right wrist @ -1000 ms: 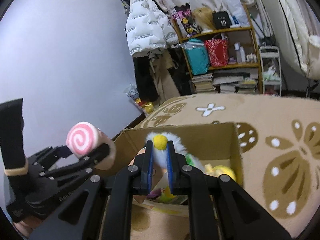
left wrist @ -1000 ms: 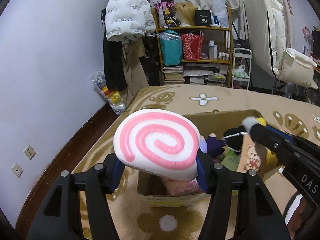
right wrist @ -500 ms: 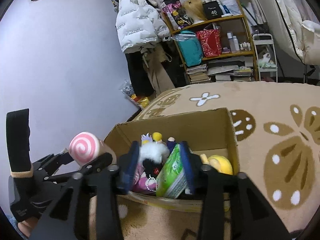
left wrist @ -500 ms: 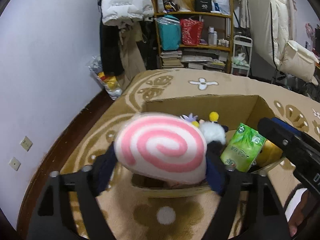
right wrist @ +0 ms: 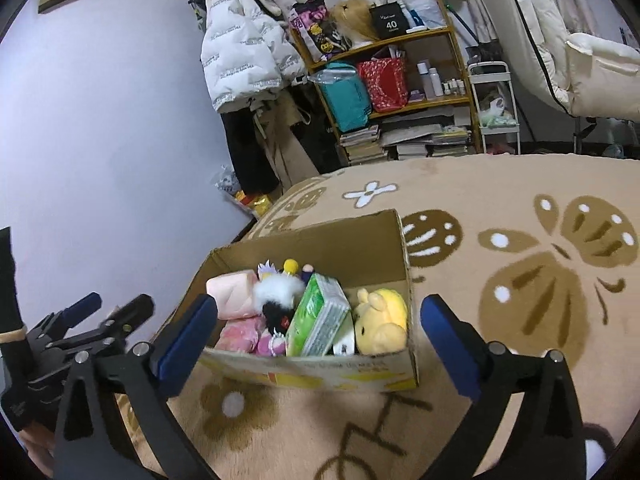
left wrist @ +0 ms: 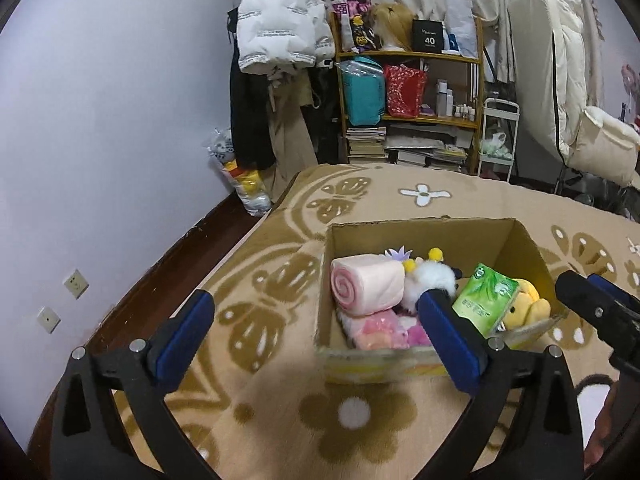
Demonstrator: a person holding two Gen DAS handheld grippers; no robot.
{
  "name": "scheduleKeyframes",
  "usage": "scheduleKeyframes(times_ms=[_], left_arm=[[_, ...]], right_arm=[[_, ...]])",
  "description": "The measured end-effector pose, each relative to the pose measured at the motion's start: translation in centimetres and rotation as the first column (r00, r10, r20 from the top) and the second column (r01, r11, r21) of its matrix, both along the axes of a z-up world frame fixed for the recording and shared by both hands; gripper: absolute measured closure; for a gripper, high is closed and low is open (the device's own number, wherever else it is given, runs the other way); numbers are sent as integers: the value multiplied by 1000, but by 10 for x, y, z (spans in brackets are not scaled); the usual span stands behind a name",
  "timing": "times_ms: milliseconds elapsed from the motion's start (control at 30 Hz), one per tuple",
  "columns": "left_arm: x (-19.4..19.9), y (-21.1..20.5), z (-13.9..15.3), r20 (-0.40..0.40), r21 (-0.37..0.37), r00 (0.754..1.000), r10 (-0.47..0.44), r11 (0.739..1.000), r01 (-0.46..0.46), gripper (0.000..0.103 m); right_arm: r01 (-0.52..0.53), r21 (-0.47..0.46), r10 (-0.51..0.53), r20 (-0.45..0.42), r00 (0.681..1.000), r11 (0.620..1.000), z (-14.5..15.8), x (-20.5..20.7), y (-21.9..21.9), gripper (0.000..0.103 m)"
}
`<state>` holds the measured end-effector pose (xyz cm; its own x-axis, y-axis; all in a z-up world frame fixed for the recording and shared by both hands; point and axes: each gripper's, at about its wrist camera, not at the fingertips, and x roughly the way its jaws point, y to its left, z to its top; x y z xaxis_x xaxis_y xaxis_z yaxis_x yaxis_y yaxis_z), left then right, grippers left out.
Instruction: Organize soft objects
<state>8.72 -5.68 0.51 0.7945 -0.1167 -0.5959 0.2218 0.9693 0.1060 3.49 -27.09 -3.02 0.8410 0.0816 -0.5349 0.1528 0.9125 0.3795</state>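
An open cardboard box (left wrist: 424,236) stands on the beige patterned rug. Inside lie a pink swirl roll plush (left wrist: 366,288), a white-and-black fluffy toy (left wrist: 432,280), a green tissue pack (left wrist: 486,296), a yellow plush (left wrist: 524,308) and pink plush (left wrist: 376,330). My left gripper (left wrist: 316,304) hangs in front of the box's near left corner, jaws opening wide, nothing between them. My right gripper (right wrist: 320,304) faces the box (right wrist: 320,236) from the near side, jaws also opening and empty. The roll (right wrist: 234,294) and fluffy toy (right wrist: 278,290) rest loose in the box.
A wooden shelf (left wrist: 412,92) with bags, books and bottles stands at the back, hung coats (left wrist: 280,28) to its left. A bag of toys (left wrist: 248,184) lies by the wall. A white cart (left wrist: 498,136) and a folded mattress (left wrist: 568,92) are at back right. The rug (right wrist: 520,280) spreads around the box.
The left jaws opened and the pink swirl roll dropped into the box. The right jaws let go of the fluffy toy, which now lies in the box. Both grippers drew back a little.
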Motion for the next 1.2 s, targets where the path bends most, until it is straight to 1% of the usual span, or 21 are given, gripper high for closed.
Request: scheduleKeyframes(times_ms=[133,233,300,333,433,533,633,767,867,967,1033,1133,1200], left_arm=[[-22,11,13,32,21,999,13,1000,-14,2],[-40,18,22,64,43,998,16,999,-19,2],[-49,21,25,67,56,998,11,998,-15,1],[-55,24,27,74,62,997,15,998,-20,1],[-68,33,27,74,62,997,20,998,-24,1],[-80,38,28,66,52,998,23,998,-27,1],[-92,40,30,77,51,997,24,998,-28,1],[-112,40,36,135,54,990,34,998,-42,1],[-124,40,40,154,49,988,28,998,-36,1],[-130,40,40,156,42,988,22,999,-29,1],[-130,39,36,153,49,988,19,998,-27,1],[-128,40,31,146,32,989,16,999,-21,1],[-128,40,27,148,35,989,15,999,-21,1]], right_arm=[[-14,-4,14,-2,1000,1000,12,-12,0,0],[-36,-48,37,9,999,998,23,-21,7,0],[-42,-93,44,22,999,995,35,-29,11,0],[-41,-100,44,27,999,994,38,-32,12,0],[-38,-106,44,51,998,994,50,-45,11,0],[-32,-126,40,58,998,991,58,-56,11,0],[-24,-124,34,74,997,992,65,-70,7,0],[-16,-126,26,74,997,992,68,-81,2,0],[-19,-117,27,72,997,993,68,-87,-1,0],[-9,-135,19,68,998,991,67,-92,-2,0],[-5,-134,15,73,997,991,65,-96,-2,0],[2,-133,9,80,997,991,62,-99,-1,0],[-1,-134,11,74,997,991,58,-99,-1,0]])
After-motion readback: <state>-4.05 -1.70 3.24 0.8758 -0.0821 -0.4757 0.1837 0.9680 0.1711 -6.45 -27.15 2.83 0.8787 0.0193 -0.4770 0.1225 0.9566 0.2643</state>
